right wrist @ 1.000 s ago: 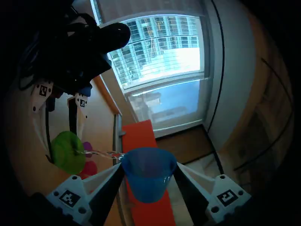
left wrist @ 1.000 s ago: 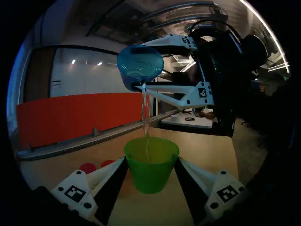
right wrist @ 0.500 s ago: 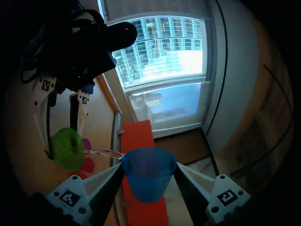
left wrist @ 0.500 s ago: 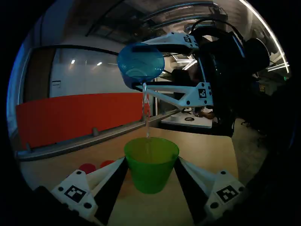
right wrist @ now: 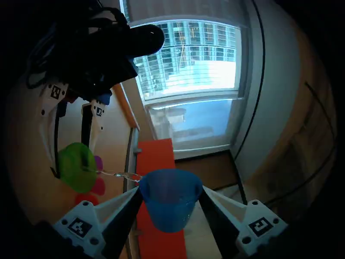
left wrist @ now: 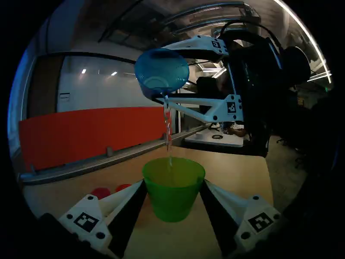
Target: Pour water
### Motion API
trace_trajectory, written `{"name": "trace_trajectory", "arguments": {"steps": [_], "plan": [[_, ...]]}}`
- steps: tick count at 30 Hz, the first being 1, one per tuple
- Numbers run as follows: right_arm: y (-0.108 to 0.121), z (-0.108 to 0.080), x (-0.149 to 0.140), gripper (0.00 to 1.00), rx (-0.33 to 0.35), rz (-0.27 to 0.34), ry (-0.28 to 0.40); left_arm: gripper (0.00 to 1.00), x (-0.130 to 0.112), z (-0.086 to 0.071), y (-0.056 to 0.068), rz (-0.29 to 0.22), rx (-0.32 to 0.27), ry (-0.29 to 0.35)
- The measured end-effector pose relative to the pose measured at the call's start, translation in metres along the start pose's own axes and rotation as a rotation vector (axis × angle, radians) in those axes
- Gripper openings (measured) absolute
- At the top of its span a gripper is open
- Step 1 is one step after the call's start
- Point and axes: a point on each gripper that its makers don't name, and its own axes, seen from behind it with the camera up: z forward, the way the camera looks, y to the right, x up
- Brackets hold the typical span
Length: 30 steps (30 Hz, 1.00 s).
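1. The left gripper point(left wrist: 174, 186) is clamped on the green cup point(left wrist: 174, 196). Both fingers press its wall about mid-height, and the cup is upright above the table point(left wrist: 235, 170).
2. The right gripper point(right wrist: 170, 194) is clamped on the blue cup point(right wrist: 170, 205). That cup is tipped over above the green cup, and a thin stream point(left wrist: 167, 129) falls from its lip into the green cup's mouth.
3. Handling, as I judge it: both cups look like thin plastic, light and a little springy, so a hard squeeze could buckle a wall. Mid-wall, below the rim, is the sound hold. The green cup gets heavier as it fills, and a wet wall may slip. The blue cup gets lighter.
4. The left gripper view shows the stream's whole drop landing inside the green rim, and 2 red discs point(left wrist: 108, 190) on the table behind.
5. The right gripper view adds a bright window point(right wrist: 194, 86) and a purple disc point(right wrist: 98, 162) beside the green cup. I cannot tell how much water the blue cup holds.
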Motion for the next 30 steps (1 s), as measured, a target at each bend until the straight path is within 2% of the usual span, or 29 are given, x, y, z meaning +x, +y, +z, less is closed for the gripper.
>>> {"name": "trace_trajectory", "arguments": {"steps": [30], "plan": [[0.0057, 0.0018, 0.0087, 0.9, -0.03, -0.136, 0.006, 0.84, 0.0002, -0.0015, -0.0007, -0.01, 0.0, 0.002]]}}
